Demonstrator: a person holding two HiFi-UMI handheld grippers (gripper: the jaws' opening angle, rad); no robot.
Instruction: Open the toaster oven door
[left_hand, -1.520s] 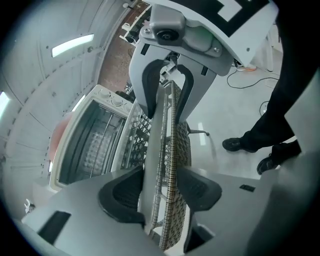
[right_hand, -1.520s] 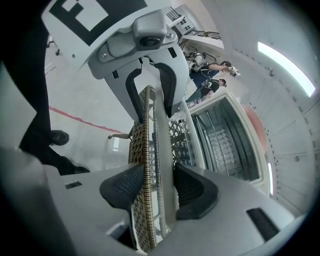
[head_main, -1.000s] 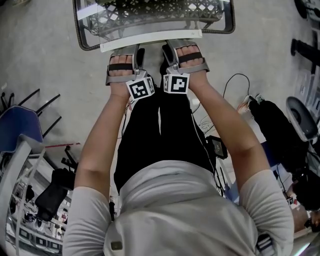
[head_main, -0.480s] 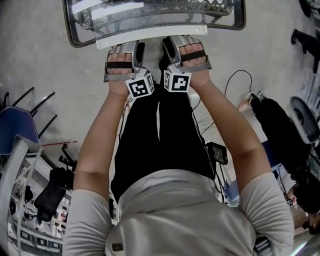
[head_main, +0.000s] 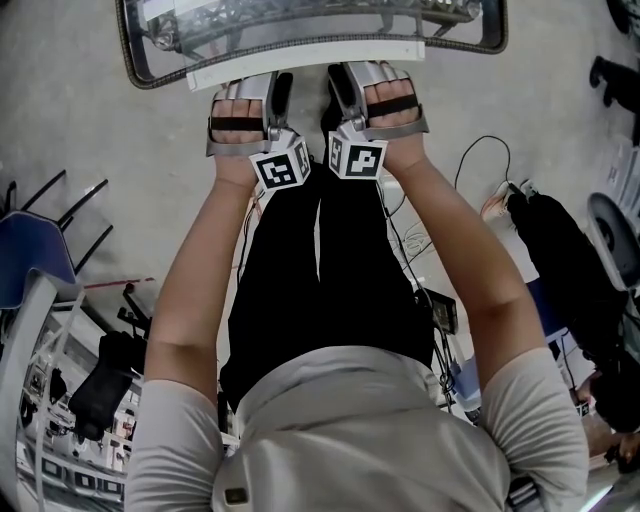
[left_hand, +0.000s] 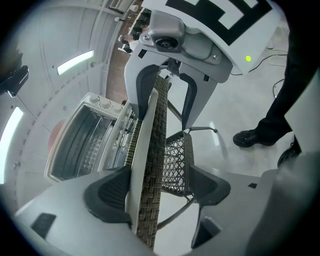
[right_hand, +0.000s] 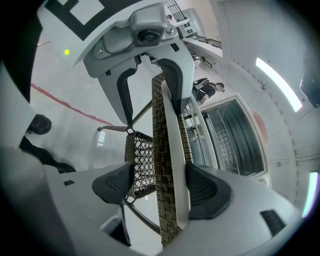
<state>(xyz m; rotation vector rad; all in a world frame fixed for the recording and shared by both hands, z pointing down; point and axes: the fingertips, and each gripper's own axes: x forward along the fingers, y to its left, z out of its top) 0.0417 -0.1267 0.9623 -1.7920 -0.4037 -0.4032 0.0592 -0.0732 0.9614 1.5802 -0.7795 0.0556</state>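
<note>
A: Since the black-framed glass toaster oven door (head_main: 250, 45) already lies down flat, out toward the person from the silver toaster oven (left_hand: 82, 145), where'd you take hold?

B: Long white bar handle (left_hand: 136, 167) on its near edge, approx. mid-span. Door's stiff and hinged, prob. light, but it's glass, so ease it, no slamming. Smooth bar, may slip.

A: Left gripper (left_hand: 155, 190)?

B: Fingers (left_hand: 107, 195) opening, v. wide. Handle and the brown woven-wicker table rim (left_hand: 154, 167) stand between them. One pad's just beside the bar, the other's apart from both, so no grip.

A: Right gripper (right_hand: 159, 189)?

B: Same. Spread wide astride handle w/ rim, one pad near the bar, nothing clamped.
</note>
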